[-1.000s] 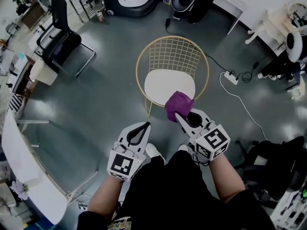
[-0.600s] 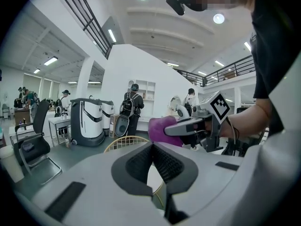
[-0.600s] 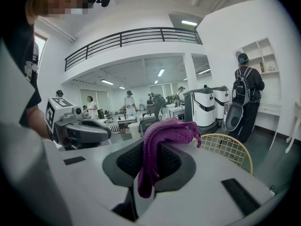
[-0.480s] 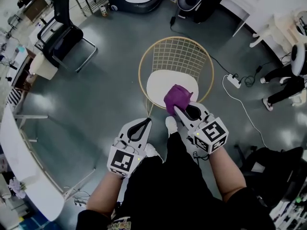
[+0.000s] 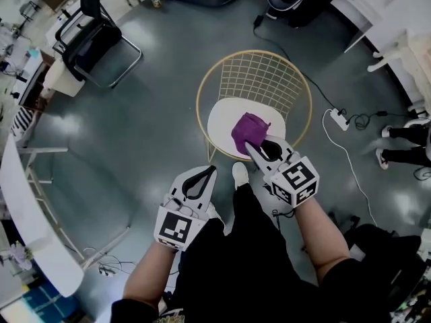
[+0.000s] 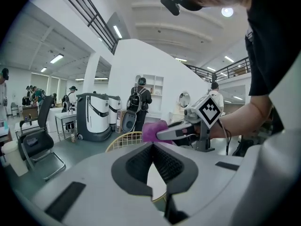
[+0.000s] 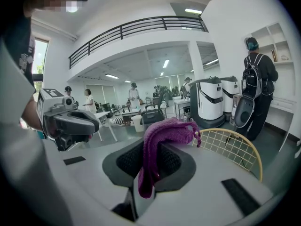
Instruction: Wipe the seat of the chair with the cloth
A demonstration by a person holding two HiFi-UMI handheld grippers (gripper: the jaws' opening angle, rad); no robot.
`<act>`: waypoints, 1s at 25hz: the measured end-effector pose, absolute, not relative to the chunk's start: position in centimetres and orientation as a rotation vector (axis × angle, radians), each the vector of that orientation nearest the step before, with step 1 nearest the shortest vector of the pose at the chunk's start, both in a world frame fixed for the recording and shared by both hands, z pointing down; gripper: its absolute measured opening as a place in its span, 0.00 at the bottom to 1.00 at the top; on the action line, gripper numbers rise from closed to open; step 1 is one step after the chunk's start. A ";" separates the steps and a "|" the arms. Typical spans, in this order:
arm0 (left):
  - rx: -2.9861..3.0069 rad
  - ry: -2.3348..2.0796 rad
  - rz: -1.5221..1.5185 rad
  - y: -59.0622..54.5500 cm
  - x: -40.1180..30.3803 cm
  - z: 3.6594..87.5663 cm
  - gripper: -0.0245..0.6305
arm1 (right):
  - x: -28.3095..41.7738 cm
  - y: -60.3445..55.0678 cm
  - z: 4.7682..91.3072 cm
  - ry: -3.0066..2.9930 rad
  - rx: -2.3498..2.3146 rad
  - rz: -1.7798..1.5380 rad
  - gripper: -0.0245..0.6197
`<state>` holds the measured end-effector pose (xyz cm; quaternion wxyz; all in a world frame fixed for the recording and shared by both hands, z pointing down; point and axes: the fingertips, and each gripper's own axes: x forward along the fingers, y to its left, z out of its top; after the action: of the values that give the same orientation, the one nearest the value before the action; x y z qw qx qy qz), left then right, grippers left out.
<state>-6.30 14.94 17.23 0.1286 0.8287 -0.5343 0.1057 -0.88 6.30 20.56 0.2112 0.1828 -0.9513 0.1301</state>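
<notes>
Far left in the head view: a white desk [image 5: 30,200] runs along the frame edge, and a black office chair [image 5: 91,42] stands on the grey floor [image 5: 148,113] above it.

Left gripper [image 5: 209,170]: I read its jaws as closed tip to tip, with nothing between them. In its own view the left gripper [image 6: 153,145] points toward the chair, and only the white seat shows through the gap behind the tips. It sits short of the chair and well apart from the cloth.

Centre: the chair [image 5: 254,79] has a round gold wire back and a white seat [image 5: 223,121]. Its rim also shows in the left gripper view [image 6: 123,138] and its wire back in the right gripper view [image 7: 233,149].

The cloth [image 5: 248,130] – purple, bunched – sits over the right half of the seat. I cannot tell whether it presses on the seat or hangs just above it.

Right gripper [image 5: 254,149]: its jaws are clamped on the cloth. In the right gripper view [image 7: 151,149] the cloth [image 7: 165,128] drapes over both tips, and one fold hangs down between the pads. From the left gripper view the cloth [image 6: 150,130] sits at the nose of the right gripper [image 6: 162,134].

Far right: a white power strip [image 5: 339,118] lies on the floor – cable attached.
</notes>
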 end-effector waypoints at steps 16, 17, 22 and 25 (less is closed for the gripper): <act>2.256 -1.542 0.351 5.2 -5.6 27.9 0.05 | -2.5 -5.2 33.5 -2.513 0.362 0.423 0.13; 2.248 -1.541 0.357 4.8 -5.7 28.7 0.05 | -2.8 -5.8 34.5 -2.504 0.352 0.422 0.13; 2.207 -1.538 0.363 2.4 -6.5 32.5 0.05 | -4.5 -9.2 39.6 -2.456 0.314 0.408 0.13; 2.184 -1.542 0.354 1.0 -7.0 34.3 0.05 | -5.3 -10.9 42.9 -2.418 0.292 0.394 0.13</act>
<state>-6.95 1.03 34.26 0.2208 0.7899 -0.5576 0.1282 -5.33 -10.94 42.92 0.3309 0.1116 -0.9249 0.1506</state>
